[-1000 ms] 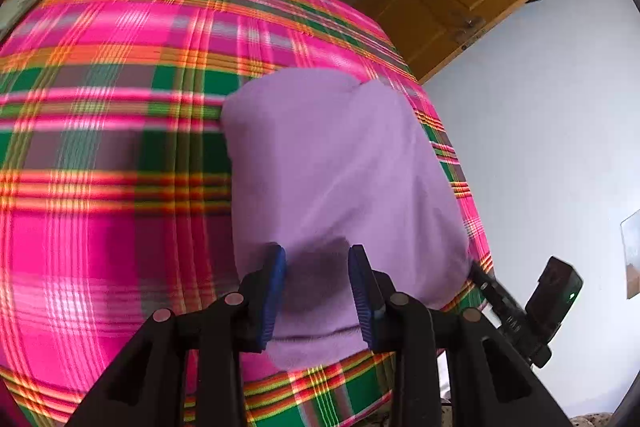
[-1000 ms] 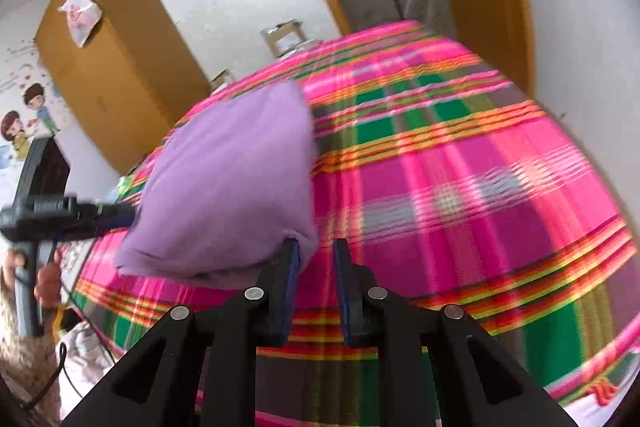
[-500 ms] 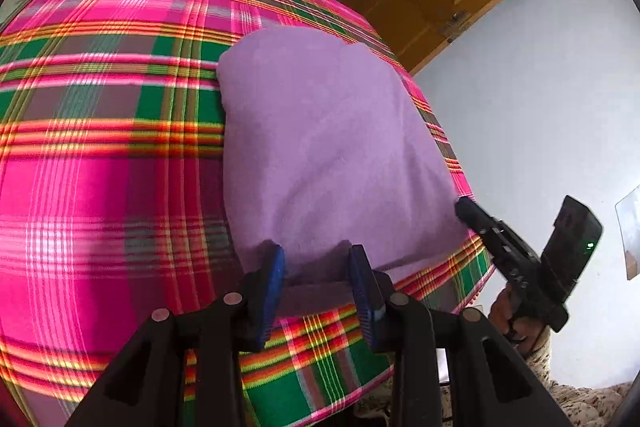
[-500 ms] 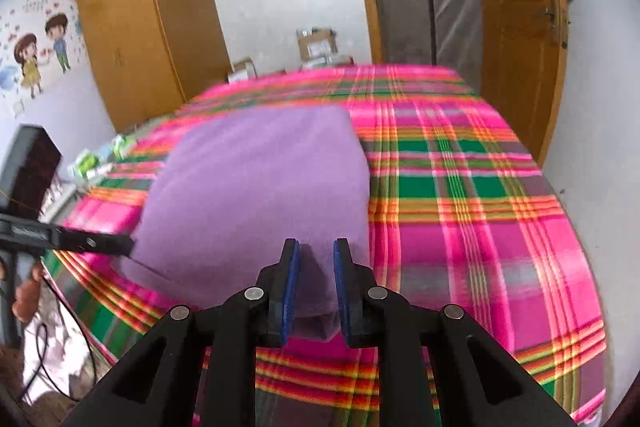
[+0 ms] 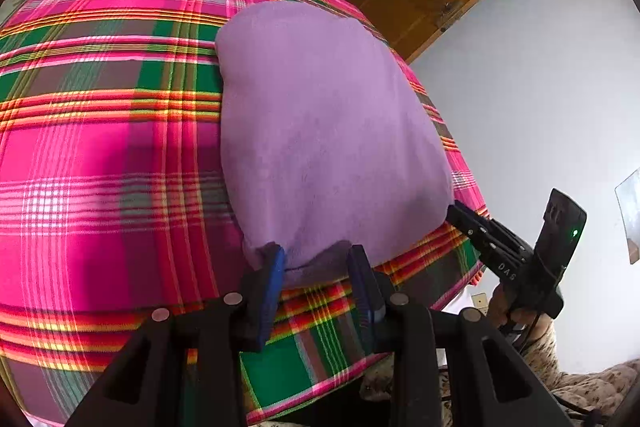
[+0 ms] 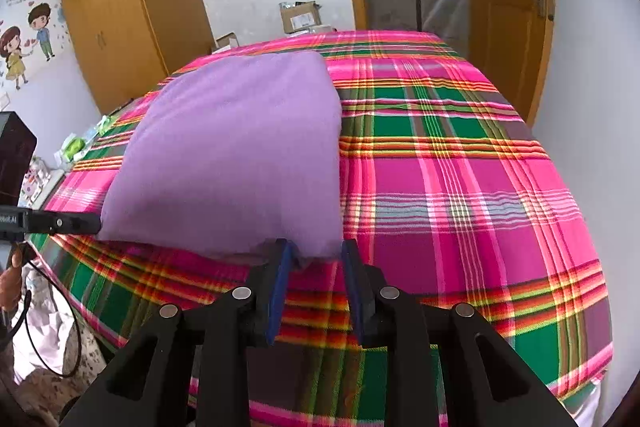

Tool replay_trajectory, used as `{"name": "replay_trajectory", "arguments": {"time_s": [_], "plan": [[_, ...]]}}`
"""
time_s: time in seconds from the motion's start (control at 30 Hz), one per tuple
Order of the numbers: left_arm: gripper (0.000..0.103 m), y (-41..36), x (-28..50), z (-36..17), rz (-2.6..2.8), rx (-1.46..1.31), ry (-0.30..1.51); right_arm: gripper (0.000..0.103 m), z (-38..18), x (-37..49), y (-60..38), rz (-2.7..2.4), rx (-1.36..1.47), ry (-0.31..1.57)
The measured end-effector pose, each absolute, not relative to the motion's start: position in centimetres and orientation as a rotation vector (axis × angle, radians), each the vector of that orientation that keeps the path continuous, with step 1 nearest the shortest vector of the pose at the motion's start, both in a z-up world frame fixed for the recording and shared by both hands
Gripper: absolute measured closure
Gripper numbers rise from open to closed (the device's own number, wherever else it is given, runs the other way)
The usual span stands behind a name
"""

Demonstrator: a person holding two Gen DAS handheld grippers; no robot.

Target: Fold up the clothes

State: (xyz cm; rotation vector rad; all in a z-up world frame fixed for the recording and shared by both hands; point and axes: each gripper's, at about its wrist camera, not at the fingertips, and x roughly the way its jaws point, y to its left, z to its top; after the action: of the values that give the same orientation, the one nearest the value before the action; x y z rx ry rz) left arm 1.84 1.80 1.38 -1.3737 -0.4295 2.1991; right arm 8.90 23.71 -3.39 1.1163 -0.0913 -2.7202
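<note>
A folded purple garment lies flat on the bed's pink and green plaid cover. My left gripper is open at the garment's near left corner, and the cloth edge lies between its blue pads. In the right wrist view the same garment lies left of centre on the plaid cover. My right gripper is open at the near right corner, its pads on either side of the cloth edge. Each gripper shows in the other's view: the right gripper and the left gripper.
A wooden wardrobe stands behind the bed on the left, with a wooden door on the right. Cardboard boxes sit past the far edge. A person's hand holds the left gripper's handle. The bed's front edge is just below both grippers.
The right gripper's fingers, nearly together before, have spread apart and let go of the garment's corner. Both grippers have drawn back toward the garment's near edge. The garment now lies flat.
</note>
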Motion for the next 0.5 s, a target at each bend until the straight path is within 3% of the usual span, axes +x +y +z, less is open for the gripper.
{"name": "replay_trajectory", "arguments": {"time_s": [0.23,0.5], "plan": [[0.071,1.3,2.5,0.6,2.194,-1.42,-0.395,0.076,-2.0,9.1,24.0,-2.729,1.076,-0.062],[0.071,2.5,2.5,1.9,2.346,-1.403,-0.227,0.076,-0.3,8.7,24.0,-2.743,1.043,-0.014]]}}
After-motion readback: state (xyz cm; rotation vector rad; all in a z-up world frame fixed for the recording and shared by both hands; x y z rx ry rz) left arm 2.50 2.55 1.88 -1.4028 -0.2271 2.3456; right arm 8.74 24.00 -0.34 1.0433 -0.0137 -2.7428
